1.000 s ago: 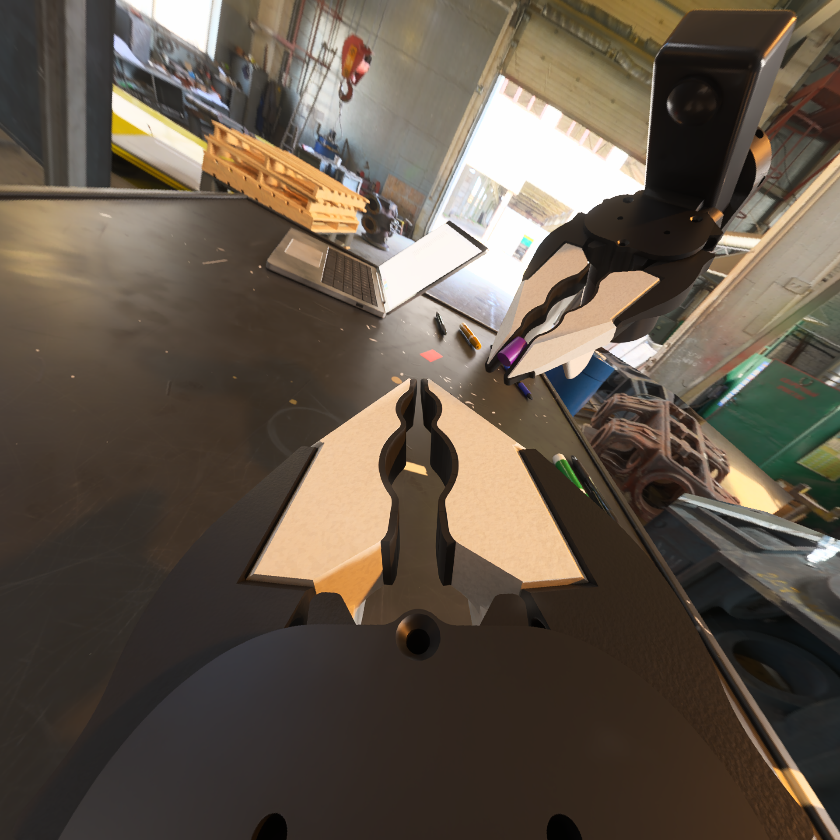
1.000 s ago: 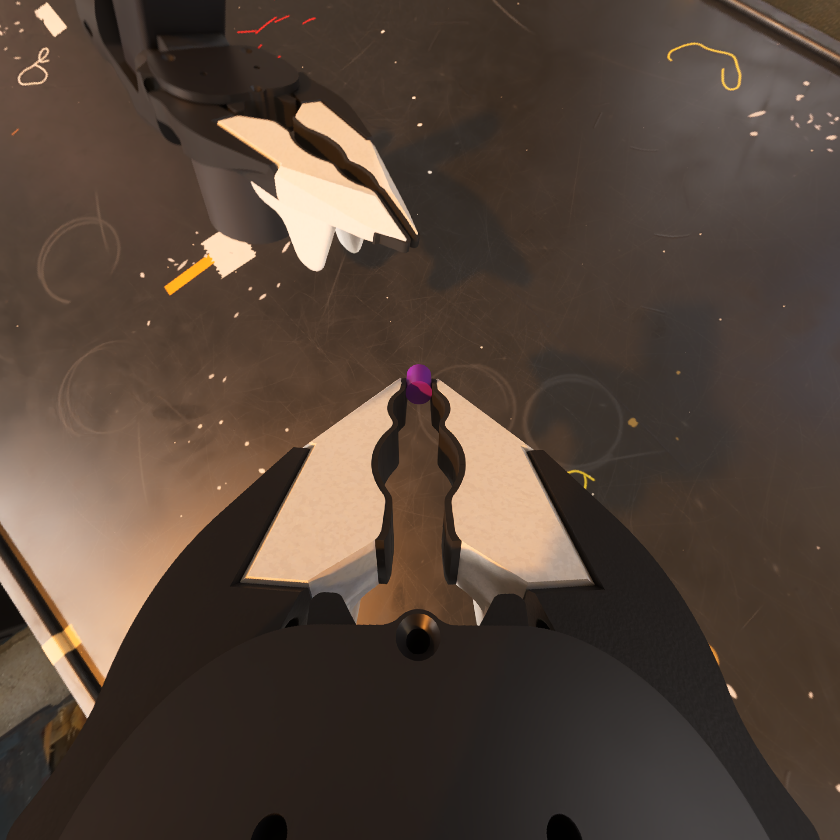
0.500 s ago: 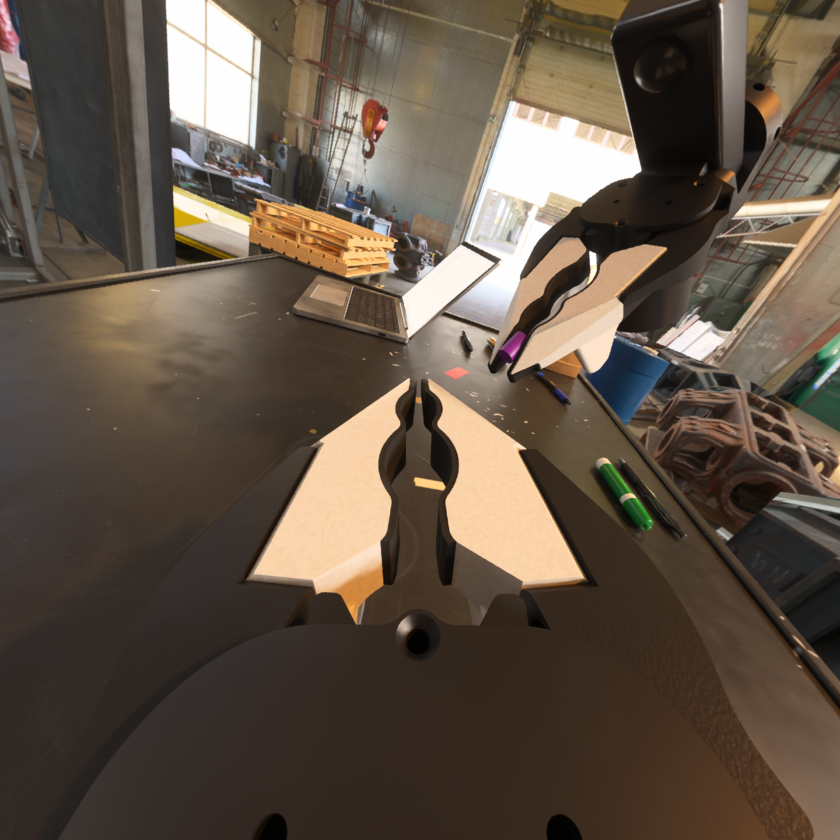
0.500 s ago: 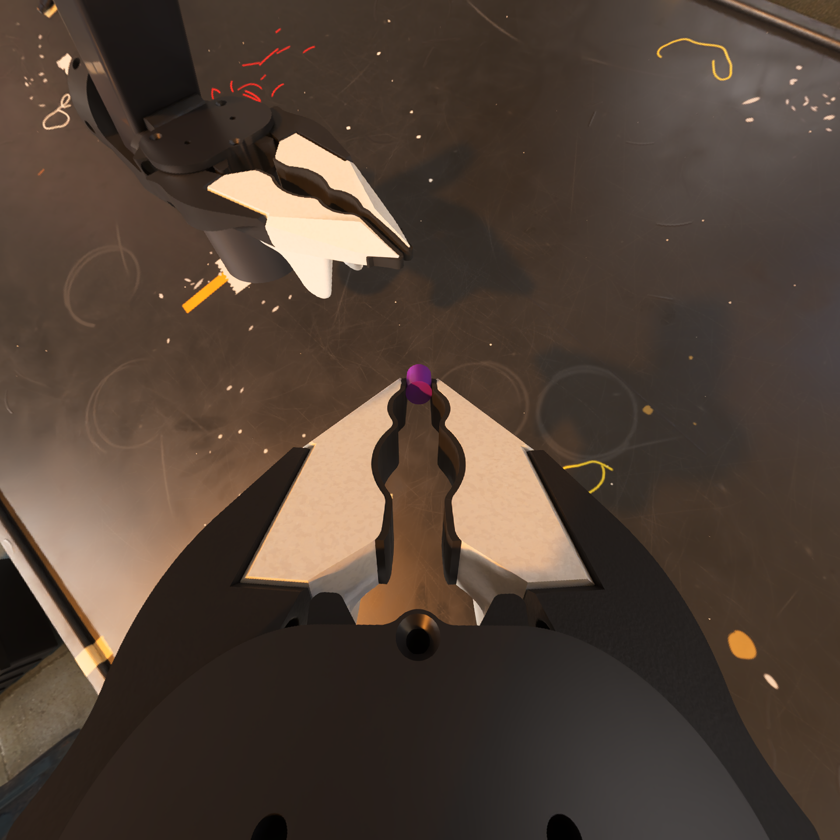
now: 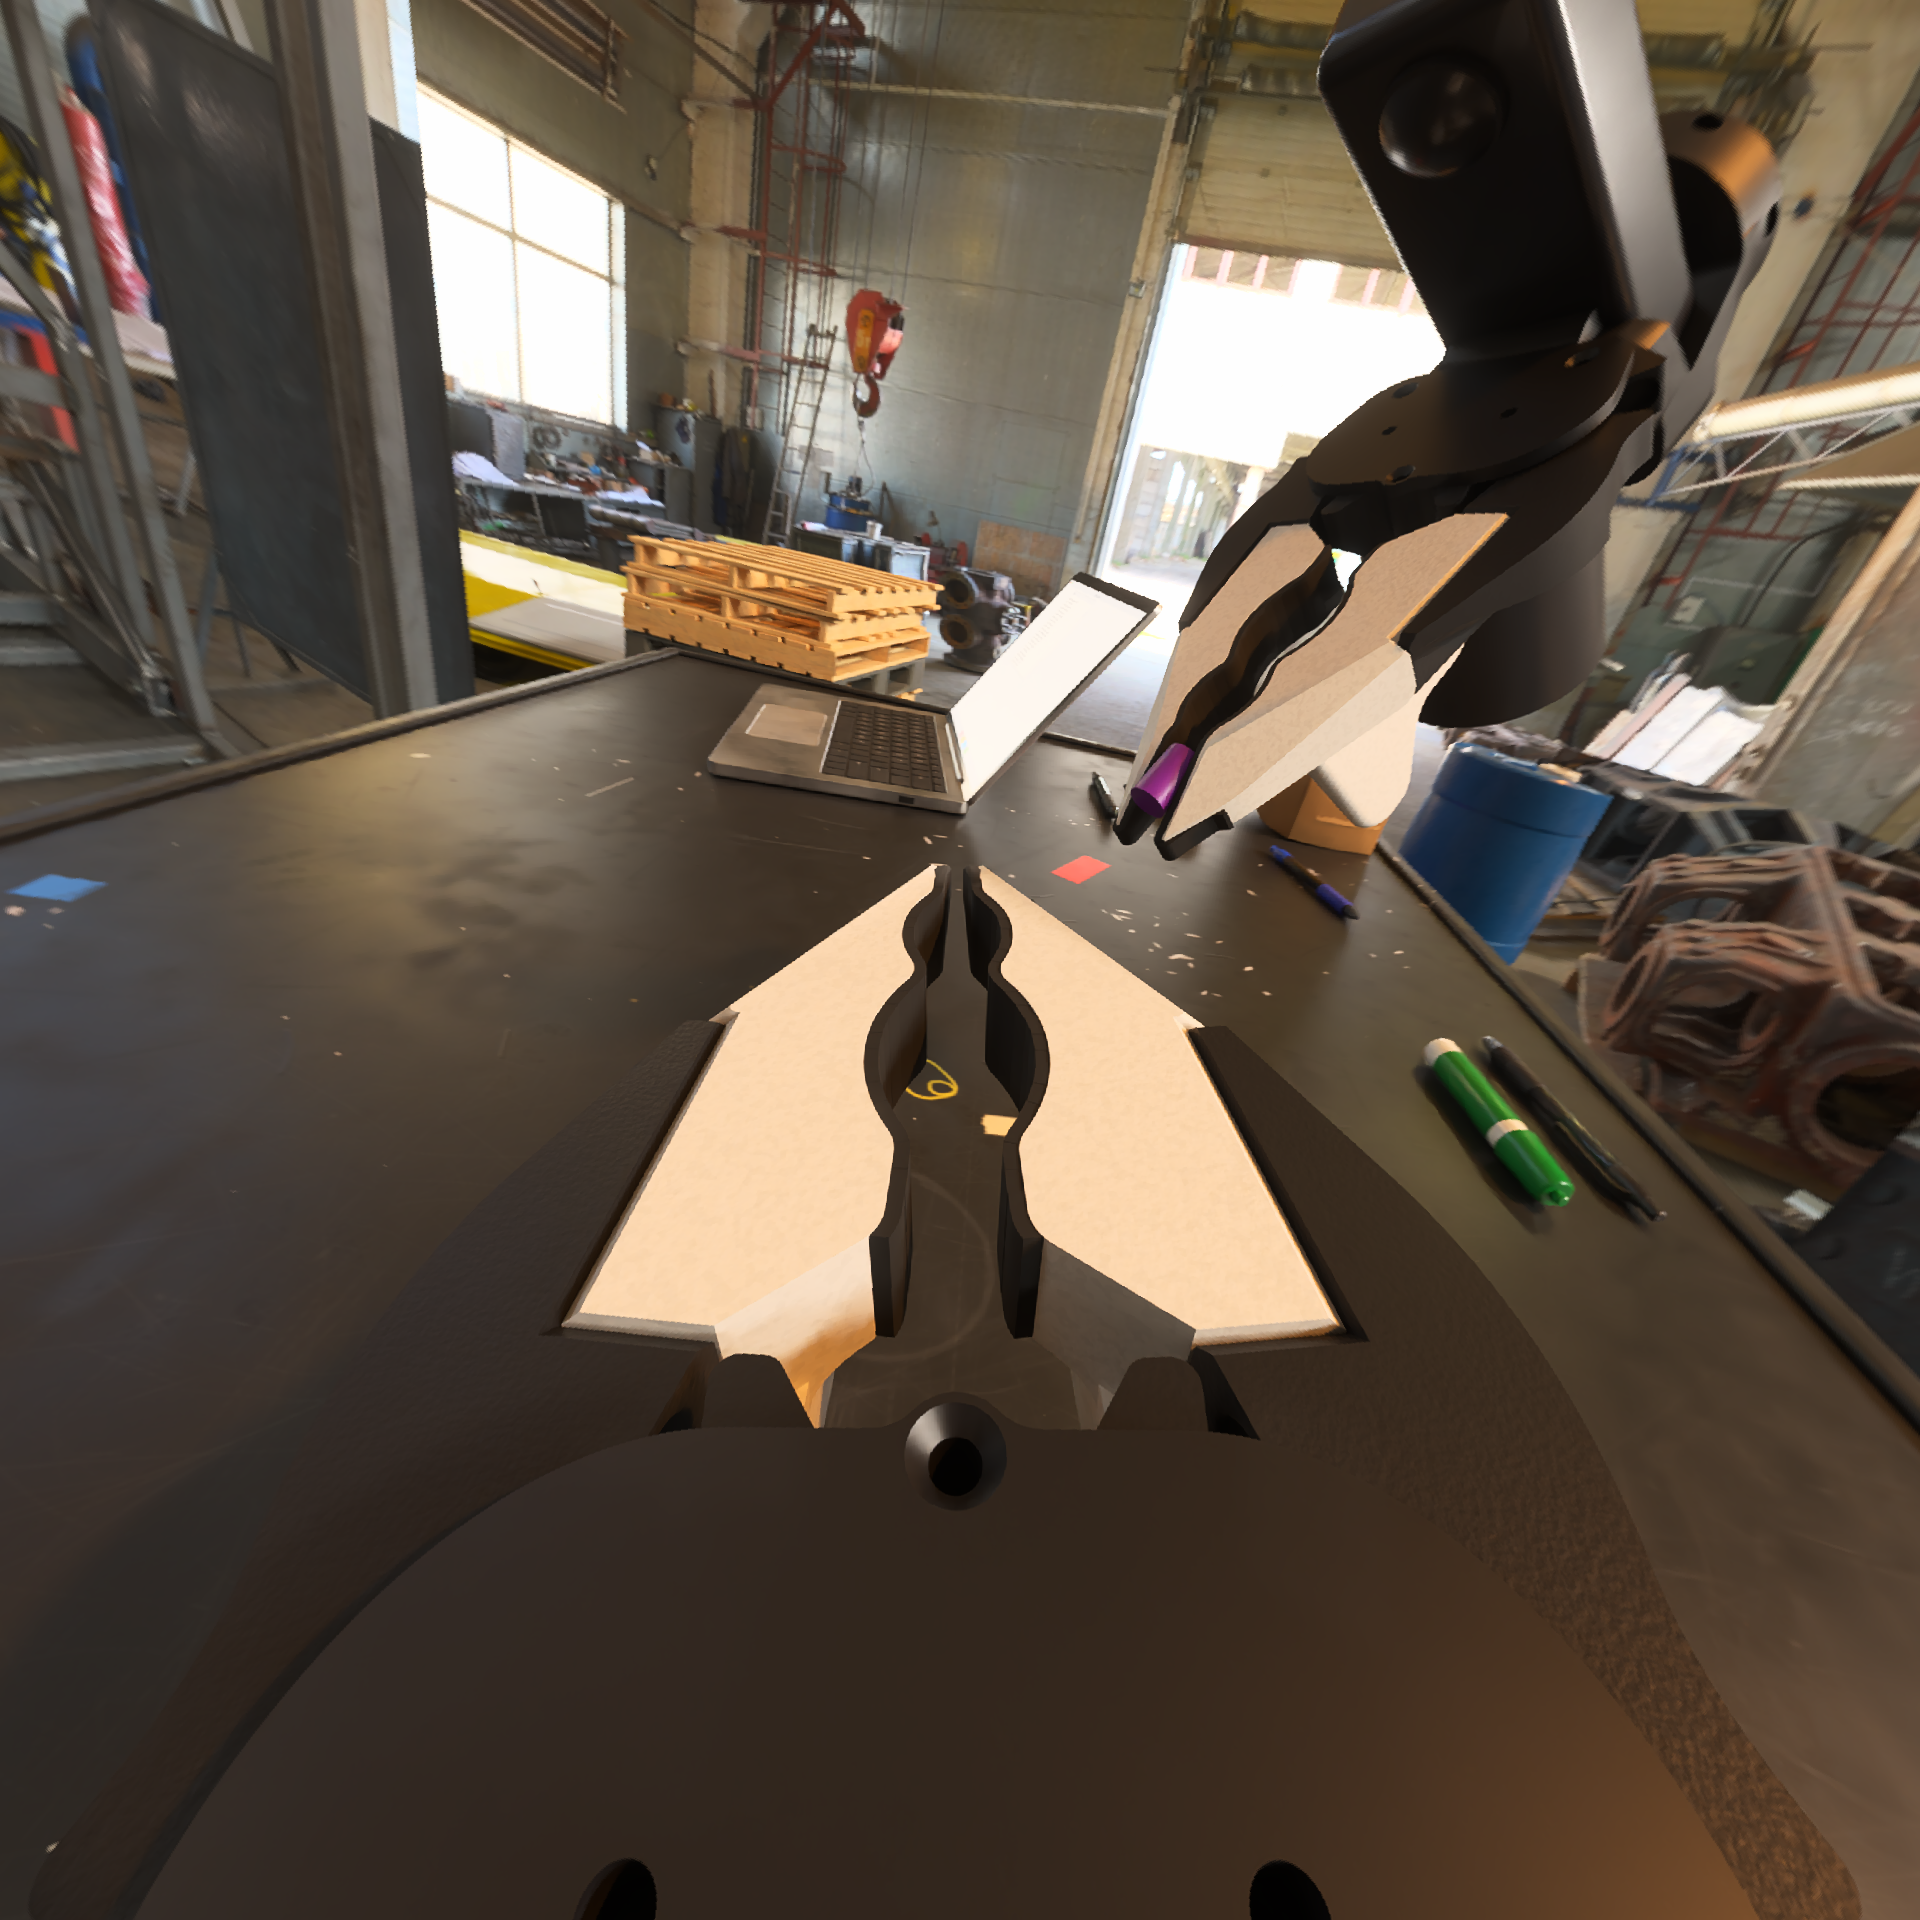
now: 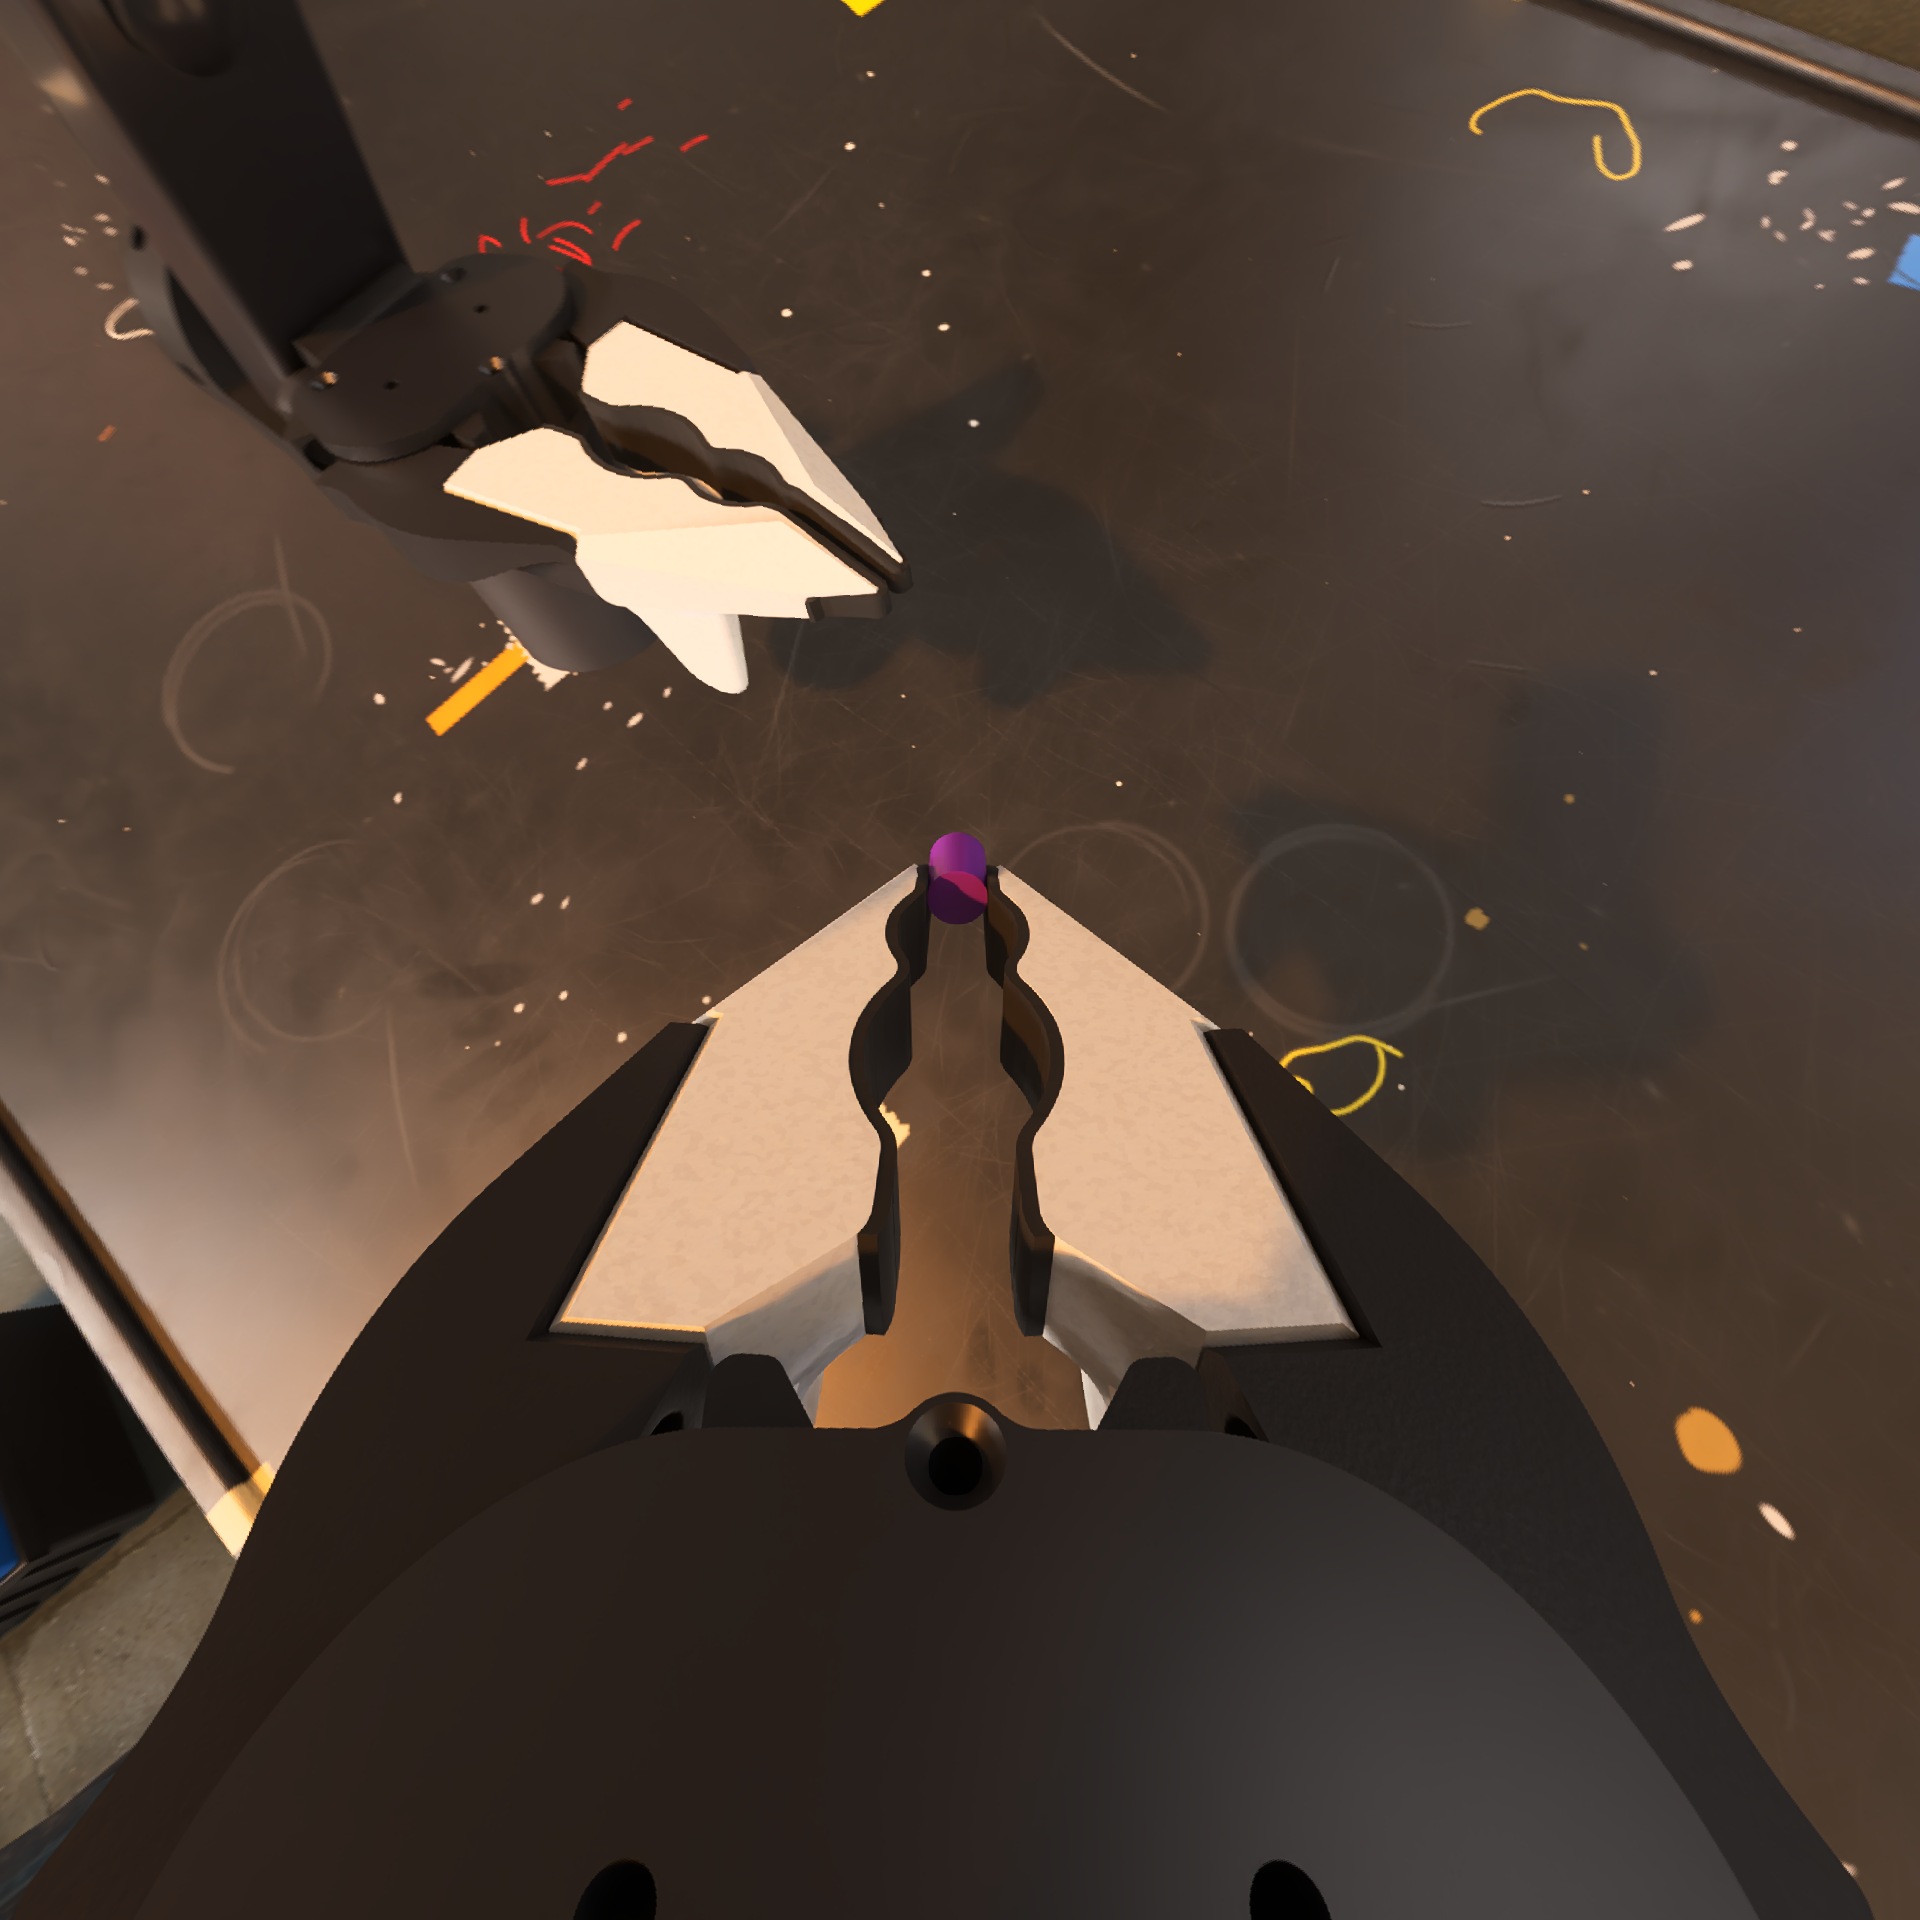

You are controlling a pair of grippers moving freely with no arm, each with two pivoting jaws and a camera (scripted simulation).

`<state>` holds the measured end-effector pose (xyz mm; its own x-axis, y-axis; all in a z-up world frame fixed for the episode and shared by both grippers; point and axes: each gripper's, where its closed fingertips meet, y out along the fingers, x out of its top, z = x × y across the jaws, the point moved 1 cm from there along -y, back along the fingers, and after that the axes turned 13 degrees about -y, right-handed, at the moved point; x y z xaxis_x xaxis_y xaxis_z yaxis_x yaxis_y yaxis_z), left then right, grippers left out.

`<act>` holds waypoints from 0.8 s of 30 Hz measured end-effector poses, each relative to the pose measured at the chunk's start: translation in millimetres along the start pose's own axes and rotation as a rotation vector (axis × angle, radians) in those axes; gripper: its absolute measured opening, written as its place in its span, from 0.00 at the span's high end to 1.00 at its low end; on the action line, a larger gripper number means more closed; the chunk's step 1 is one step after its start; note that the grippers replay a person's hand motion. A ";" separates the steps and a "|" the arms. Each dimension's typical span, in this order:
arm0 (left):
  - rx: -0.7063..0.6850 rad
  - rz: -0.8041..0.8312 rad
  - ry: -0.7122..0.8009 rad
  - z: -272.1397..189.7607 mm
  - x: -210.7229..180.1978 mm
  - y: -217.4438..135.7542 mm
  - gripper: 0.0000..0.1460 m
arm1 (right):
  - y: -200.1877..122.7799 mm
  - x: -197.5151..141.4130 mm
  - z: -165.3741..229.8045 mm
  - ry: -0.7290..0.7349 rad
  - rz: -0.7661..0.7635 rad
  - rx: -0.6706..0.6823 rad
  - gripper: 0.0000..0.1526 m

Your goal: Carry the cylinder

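**Purple cylinder gripped and held in the air above the table**

The right gripper (image 6: 956,883) is clamped on a small purple cylinder (image 6: 956,879), pinched at the very tips of its two pale fingers. Seen from the left wrist camera, the right gripper (image 5: 1158,821) hangs tilted downward, its tips clear of the dark tabletop (image 5: 416,935), so the cylinder (image 5: 1161,779) is off the surface and touching nothing but the fingers. It sits above the far right part of the table, near the right edge.

The left gripper (image 5: 956,878) holds nothing. Its fingers are drawn nearly together with only a thin slit between them, and bare tabletop shows through the gap. It hovers low over the middle of the table, apart from the right gripper.

Other things lie on the table: an open laptop (image 5: 914,727) by the far edge, a red square marker (image 5: 1081,869) just beyond the left gripper's tips, a blue pen (image 5: 1314,881) near the right edge, and a green marker (image 5: 1496,1122) beside a black pen along the right edge.

Judging progress: the pick-up and lift appear done, and the carry seems under way. Where the cylinder should end up is not shown, so transport and any set-down look to remain. The tip-only grip could let it slip.
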<state>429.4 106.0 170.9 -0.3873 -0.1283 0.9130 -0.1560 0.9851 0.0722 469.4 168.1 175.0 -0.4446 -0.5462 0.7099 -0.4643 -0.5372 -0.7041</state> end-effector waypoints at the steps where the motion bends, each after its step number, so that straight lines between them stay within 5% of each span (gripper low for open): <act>1: 0.010 -0.004 0.020 -1.1 0.5 -0.1 0.98 | -0.1 -0.5 0.2 -0.003 0.008 -0.016 0.94; 24: 0.140 -0.057 0.235 -20.0 -3.6 2.2 0.99 | -9.9 -5.9 18.8 0.059 0.126 -0.088 0.94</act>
<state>448.6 110.9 175.8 -0.1560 -0.1366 0.9783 -0.3014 0.9498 0.0846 491.1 164.6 177.5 -0.5465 -0.5655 0.6176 -0.4661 -0.4073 -0.7854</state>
